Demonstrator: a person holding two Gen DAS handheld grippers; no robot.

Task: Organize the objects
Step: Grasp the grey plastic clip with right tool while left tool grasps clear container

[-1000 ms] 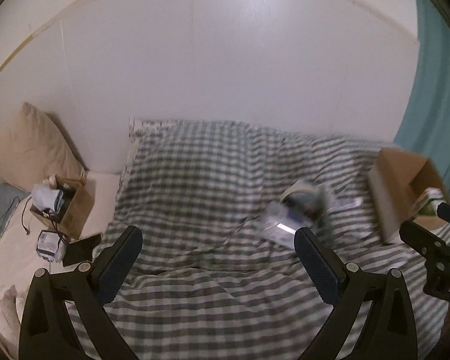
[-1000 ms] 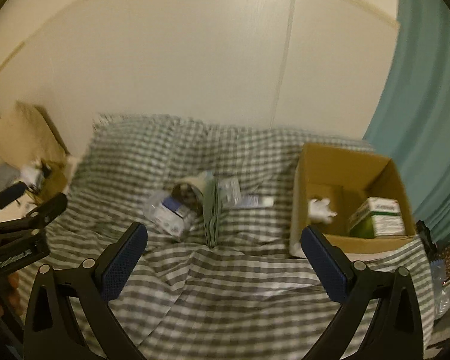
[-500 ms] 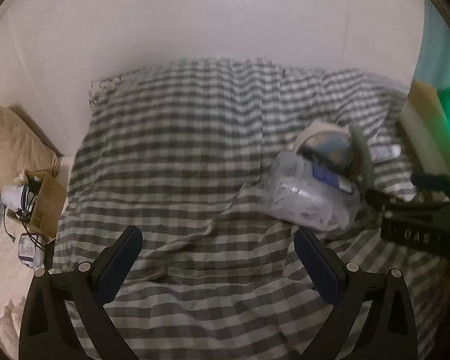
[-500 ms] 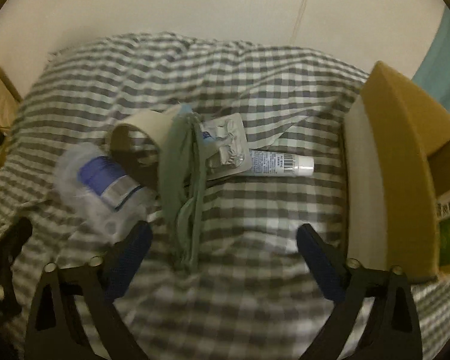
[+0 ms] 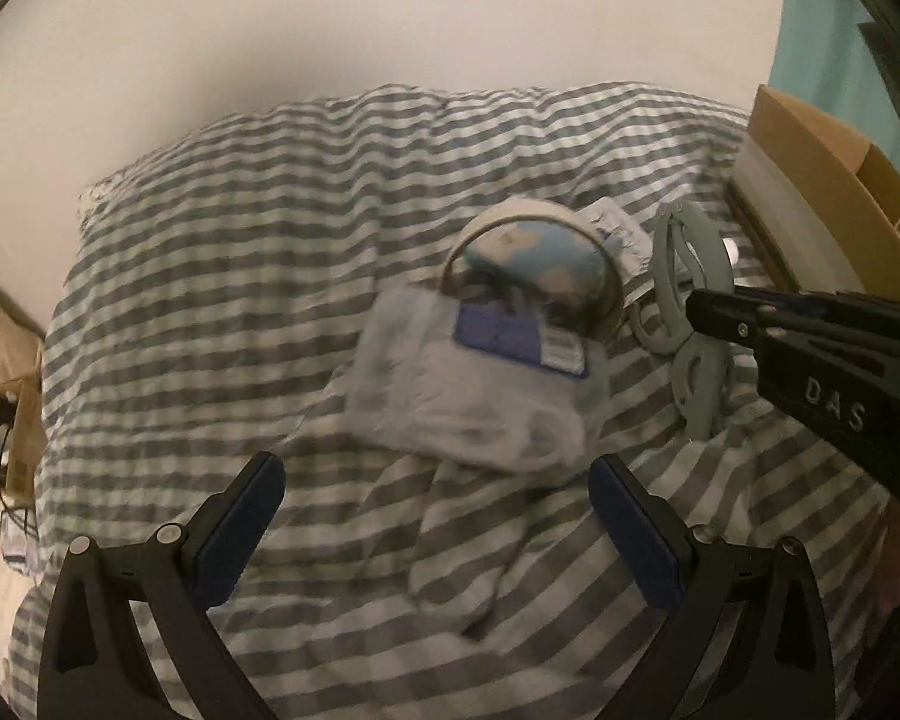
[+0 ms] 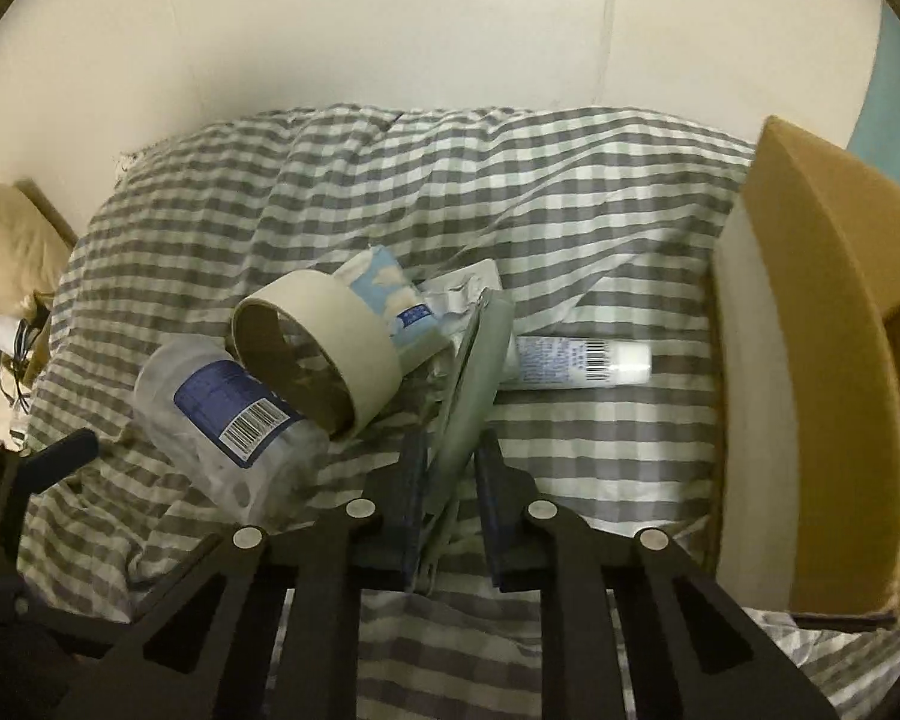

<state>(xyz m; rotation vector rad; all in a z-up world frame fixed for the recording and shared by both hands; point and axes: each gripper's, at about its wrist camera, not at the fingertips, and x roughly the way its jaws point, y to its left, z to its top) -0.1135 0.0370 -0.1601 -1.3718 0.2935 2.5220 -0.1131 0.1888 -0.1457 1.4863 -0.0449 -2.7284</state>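
At lower centre, the right gripper [image 6: 447,480] clenches the grey-green clip [image 6: 471,396], while the left gripper [image 5: 432,516] gapes below the bottle [image 5: 468,396].

left wrist: low, faces wall | right wrist: closer, same way | shared: tape roll [image 5: 531,276] [image 6: 321,348] on bed [image 5: 222,276] [image 6: 570,180]

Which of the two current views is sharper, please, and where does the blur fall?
Right wrist view: sharper, barcode on the clear bottle crisp, tape roll cleanly edged. Left wrist view: motion-blurred, the bottle smeared; checked bedding stripes softened. Both: dim, fisheye-bent edges.
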